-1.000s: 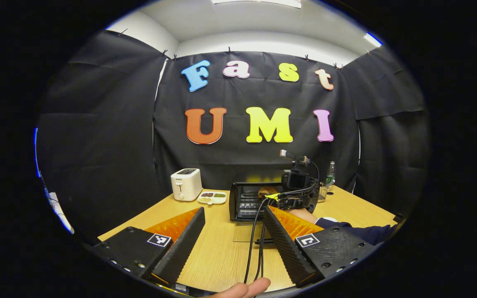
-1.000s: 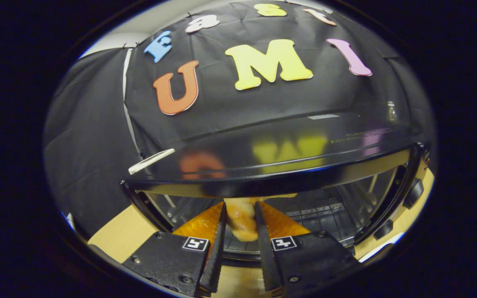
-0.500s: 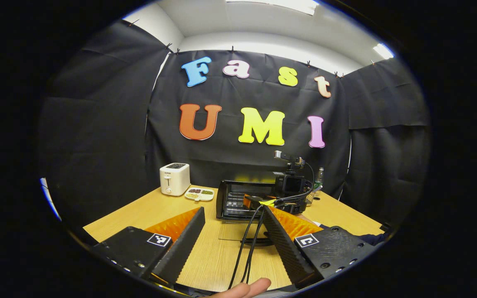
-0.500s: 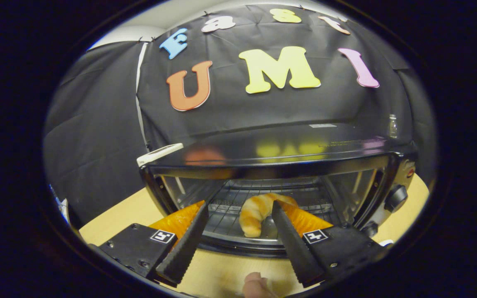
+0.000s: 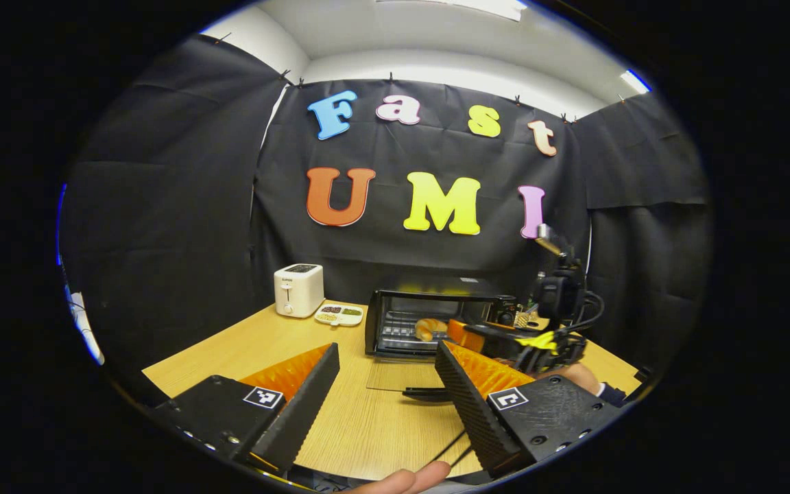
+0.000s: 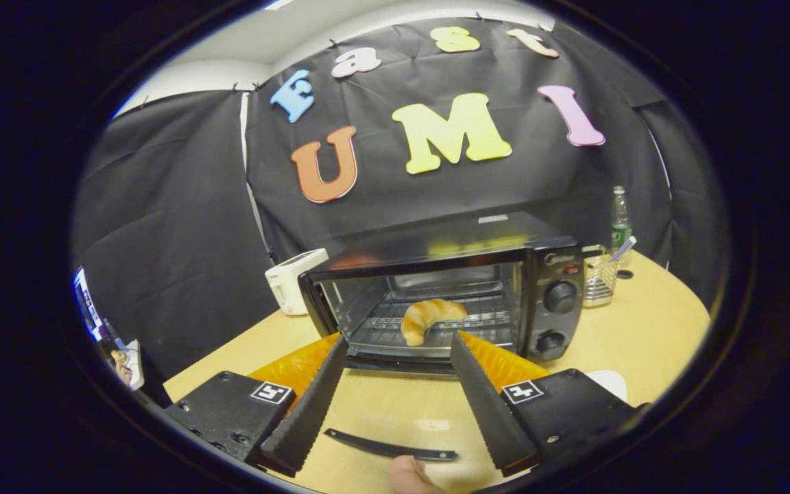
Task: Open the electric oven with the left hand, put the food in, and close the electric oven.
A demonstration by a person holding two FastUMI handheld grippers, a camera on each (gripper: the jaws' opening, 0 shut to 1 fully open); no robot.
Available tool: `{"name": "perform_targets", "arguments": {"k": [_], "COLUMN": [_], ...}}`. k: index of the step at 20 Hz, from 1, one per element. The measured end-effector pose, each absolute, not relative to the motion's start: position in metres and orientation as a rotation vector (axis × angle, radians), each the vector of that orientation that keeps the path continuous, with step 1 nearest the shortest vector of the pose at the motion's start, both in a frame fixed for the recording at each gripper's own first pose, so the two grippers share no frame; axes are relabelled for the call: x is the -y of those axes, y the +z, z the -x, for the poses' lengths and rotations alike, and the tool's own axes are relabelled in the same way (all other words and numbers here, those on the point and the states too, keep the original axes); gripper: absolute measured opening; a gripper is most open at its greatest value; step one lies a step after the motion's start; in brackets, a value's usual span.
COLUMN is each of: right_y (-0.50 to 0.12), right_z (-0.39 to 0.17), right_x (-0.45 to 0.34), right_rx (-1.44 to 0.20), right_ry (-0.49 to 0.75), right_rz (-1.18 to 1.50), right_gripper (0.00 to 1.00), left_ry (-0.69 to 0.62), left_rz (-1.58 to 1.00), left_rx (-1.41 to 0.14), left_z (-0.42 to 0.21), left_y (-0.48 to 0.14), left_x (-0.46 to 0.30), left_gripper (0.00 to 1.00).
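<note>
Two grippers, both with fingers spread wide and nothing between them. Left gripper (image 5: 385, 398), seen in the left gripper view, hangs over the wooden table (image 5: 251, 346), well back from the oven (image 5: 429, 322); its black ribbed fingers (image 5: 313, 394) with orange backing frame bare tabletop and the near edge of the lowered door (image 5: 398, 376). A fingertip of the holding hand (image 5: 405, 479) shows at the bottom edge. Right gripper (image 6: 398, 405), seen in the right gripper view, sits just in front of the oven (image 6: 450, 288), its fingers (image 6: 481, 405) apart and clear of the cavity. In the left gripper view the same gripper (image 5: 491, 336) appears to the right of the oven mouth, with the camera mounted above it and the holding hand (image 5: 577, 376) below.

Food: a croissant (image 6: 429, 317) lies on the wire rack (image 6: 484, 322) inside the oven, free of both grippers; it also shows as a small golden shape (image 5: 429, 329) in the left gripper view. The glass door (image 6: 395, 415) lies folded flat toward the table, its dark handle (image 6: 388, 447) nearest the camera.

Other items: a white toaster (image 5: 299, 289) and a small dish (image 5: 340, 315) left of the oven; two knobs (image 6: 559, 297) on the oven's right panel; a wire holder (image 6: 599, 281) and a bottle (image 6: 619, 223) to its right.
</note>
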State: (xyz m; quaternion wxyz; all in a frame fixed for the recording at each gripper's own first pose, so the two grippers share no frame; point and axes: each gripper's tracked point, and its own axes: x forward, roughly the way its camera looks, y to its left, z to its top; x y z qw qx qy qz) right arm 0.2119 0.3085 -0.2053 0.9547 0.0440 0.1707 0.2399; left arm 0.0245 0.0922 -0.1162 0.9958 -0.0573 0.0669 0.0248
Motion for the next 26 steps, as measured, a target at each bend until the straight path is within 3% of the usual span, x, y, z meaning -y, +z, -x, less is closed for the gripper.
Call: {"name": "perform_targets", "arguments": {"k": [6, 8, 9, 13, 14, 19, 25, 26], "right_y": [-0.132, -0.103, -0.088, -0.032, -0.024, 0.010, -0.005, -0.010], "right_z": [-0.158, -0.140, -0.130, -0.090, -0.082, -0.041, -0.017, -0.015], "right_x": [-0.222, -0.196, -0.190, -0.145, -0.134, -0.086, -0.054, -0.048], "right_rx": [-0.210, -0.157, -0.134, -0.036, -0.020, 0.063, 0.035, 0.022], "right_ry": [0.409, 0.391, 0.407, 0.389, 0.372, 0.271, 0.222, 0.218], "right_rz": [-0.148, -0.137, -0.137, -0.147, -0.127, 0.009, 0.008, 0.004], "right_gripper": [0.95, 0.99, 0.94, 0.95, 0.99, 0.96, 0.99, 0.96], "left_ry": [0.053, 0.029, 0.016, -0.076, -0.085, -0.104, -0.130, -0.119], "left_rz": [0.081, 0.064, 0.062, 0.064, 0.054, 0.034, 0.021, 0.011], "left_rx": [-0.173, -0.212, -0.240, -0.332, -0.361, -0.548, -0.669, -0.680], "left_z": [-0.041, -0.050, -0.053, -0.066, -0.071, -0.097, -0.109, -0.112], "left_y": [-0.132, -0.142, -0.151, -0.182, -0.194, -0.268, -0.311, -0.315], "left_x": [-0.076, -0.061, -0.054, -0.014, -0.009, 0.002, 0.021, 0.019], "left_gripper": [0.94, 0.94, 0.94, 0.94, 0.94, 0.95, 0.95, 0.95]}}
